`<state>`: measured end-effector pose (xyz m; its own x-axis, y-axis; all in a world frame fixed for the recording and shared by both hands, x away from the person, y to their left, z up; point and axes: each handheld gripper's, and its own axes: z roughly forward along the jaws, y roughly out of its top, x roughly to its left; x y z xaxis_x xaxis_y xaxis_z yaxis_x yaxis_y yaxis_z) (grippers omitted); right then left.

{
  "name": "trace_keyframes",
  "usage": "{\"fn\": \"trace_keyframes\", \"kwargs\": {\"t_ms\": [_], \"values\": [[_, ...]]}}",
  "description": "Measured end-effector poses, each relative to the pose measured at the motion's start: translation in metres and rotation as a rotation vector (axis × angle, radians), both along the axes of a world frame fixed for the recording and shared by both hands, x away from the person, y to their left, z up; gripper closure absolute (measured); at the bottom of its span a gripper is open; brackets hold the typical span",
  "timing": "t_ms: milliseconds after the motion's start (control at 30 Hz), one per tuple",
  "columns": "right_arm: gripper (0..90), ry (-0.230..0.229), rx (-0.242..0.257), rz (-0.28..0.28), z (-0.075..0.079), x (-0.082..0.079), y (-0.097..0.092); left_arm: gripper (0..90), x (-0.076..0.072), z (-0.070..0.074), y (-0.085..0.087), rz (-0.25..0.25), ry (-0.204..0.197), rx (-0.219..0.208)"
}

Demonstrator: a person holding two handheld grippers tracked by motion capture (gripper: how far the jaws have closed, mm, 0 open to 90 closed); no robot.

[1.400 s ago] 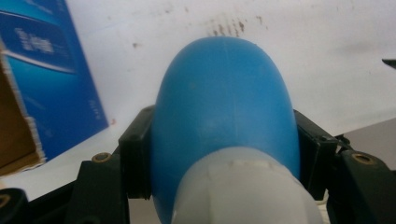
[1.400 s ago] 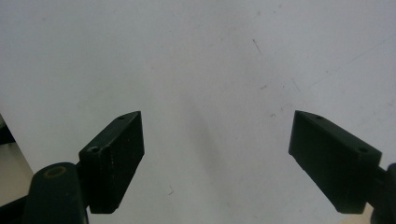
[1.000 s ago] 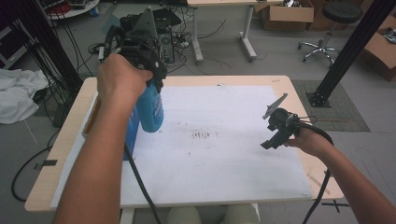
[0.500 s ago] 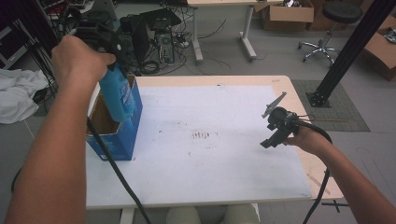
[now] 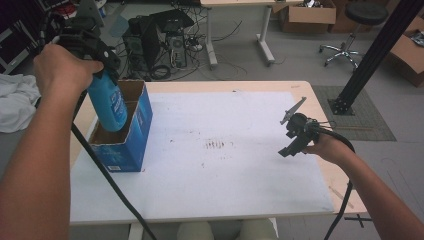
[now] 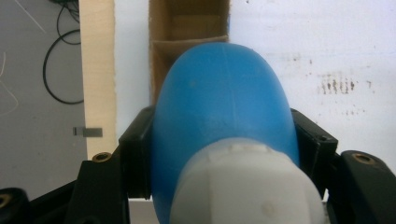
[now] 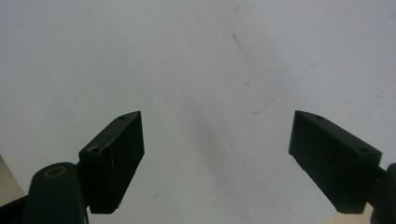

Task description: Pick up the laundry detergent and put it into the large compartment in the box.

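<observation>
Since half a second ago the left gripper [image 5: 92, 47] has carried the blue plastic bottle with a white cap [image 5: 108, 105] further down at the left of the high view, so its lower end now dips inside the open blue cardboard box [image 5: 125, 145]; a second ago the bottle hung in front of the box, hiding it. The right gripper [image 5: 295, 136] has stayed in the right middle of the frame over the white paper sheet [image 5: 225, 185] on the pale wooden table [image 5: 320, 100].

The box stands at the sheet's left edge, its brown interior split by a cardboard divider [image 6: 189, 42]; the bottle enters the nearer compartment.

The bottle's long axis runs nearly upright, cap up, base down and tilted slightly rightward.

The left gripper's jaws clench the bottle just below its cap [image 6: 247, 186]. The right gripper's [image 7: 217, 158] jaws stand spread wide, holding nothing.
</observation>
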<state>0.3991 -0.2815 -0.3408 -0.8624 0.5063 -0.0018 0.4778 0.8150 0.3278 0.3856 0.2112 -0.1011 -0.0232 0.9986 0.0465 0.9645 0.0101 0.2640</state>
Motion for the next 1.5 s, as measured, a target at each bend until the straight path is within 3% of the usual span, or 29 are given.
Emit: {"fn": "trace_keyframes", "kwargs": {"t_ms": [533, 800, 900, 933, 967, 1000, 1033, 1067, 1133, 1200, 1233, 1333, 1500], "values": [[18.1, 0.005, -0.003, -0.029, -0.001, 0.002, -0.005, 38.2, 0.012, -0.054, 0.025, -0.021, -0.029, 0.019], [18.1, 0.018, -0.013, -0.035, -0.005, 0.002, -0.003, 38.2, 0.017, -0.088, 0.029, -0.044, -0.009, 0.016], [18.0, 0.016, -0.016, -0.037, -0.006, 0.003, -0.003, 38.2, 0.019, -0.112, 0.029, -0.056, -0.003, 0.022], [18.0, 0.016, -0.016, -0.037, -0.006, 0.003, -0.003, 38.2, 0.019, -0.112, 0.029, -0.056, -0.003, 0.022], [18.0, 0.019, -0.016, -0.042, -0.006, 0.002, -0.004, 38.2, 0.02, -0.123, 0.03, -0.058, -0.005, 0.025], [18.0, 0.019, -0.016, -0.042, -0.006, 0.002, -0.004, 38.2, 0.02, -0.123, 0.03, -0.058, -0.005, 0.025], [18.0, 0.018, -0.019, -0.043, -0.005, 0.002, -0.004, 38.2, 0.021, -0.134, 0.03, -0.062, 0.004, 0.025], [18.0, 0.018, -0.019, -0.043, -0.005, 0.002, -0.004, 38.2, 0.021, -0.134, 0.03, -0.062, 0.004, 0.025], [18.0, 0.019, -0.019, -0.045, -0.006, 0.002, -0.005, 38.2, 0.022, -0.147, 0.03, -0.065, 0.01, 0.021], [18.0, 0.019, -0.02, -0.047, -0.006, 0.002, -0.005, 38.2, 0.021, -0.15, 0.03, -0.069, -0.002, 0.022], [18.0, 0.021, -0.016, -0.048, -0.007, 0.002, -0.005, 38.2, 0.022, -0.159, 0.031, -0.073, 0.017, 0.026], [18.0, 0.026, -0.016, -0.049, -0.01, 0.0, -0.005, 38.2, 0.022, -0.168, 0.032, -0.073, 0.022, 0.027], [18.0, 0.029, -0.019, -0.047, -0.012, 0.0, -0.006, 38.2, 0.023, -0.176, 0.033, -0.078, 0.034, 0.029]]}}
